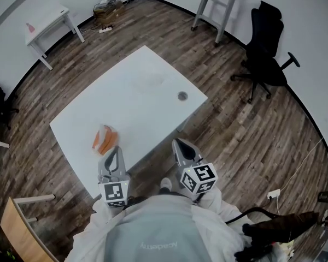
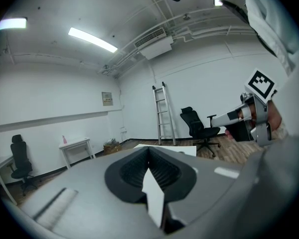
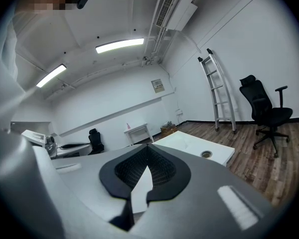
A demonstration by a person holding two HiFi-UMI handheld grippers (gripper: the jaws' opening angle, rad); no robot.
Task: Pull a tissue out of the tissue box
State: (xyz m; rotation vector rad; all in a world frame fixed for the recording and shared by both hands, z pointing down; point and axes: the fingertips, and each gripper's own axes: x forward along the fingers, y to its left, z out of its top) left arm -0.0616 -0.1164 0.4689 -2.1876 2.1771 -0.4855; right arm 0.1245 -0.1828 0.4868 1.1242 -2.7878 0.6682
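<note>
One white desk (image 1: 153, 75) and on it one orange box (image 1: 105, 138). Two tongs: left tongs (image 1: 113, 150) and right tongs (image 1: 178, 143). Two black chairs: one (image 1: 265, 59) near the ladder, another (image 2: 21, 164) by the side table. One ladder (image 1: 218, 4). One side table (image 1: 48, 19), with one pink bottle (image 1: 30, 27).

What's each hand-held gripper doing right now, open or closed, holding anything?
Left hand-held gripper: closed, empty.
Right hand-held gripper: closed, empty.
</note>
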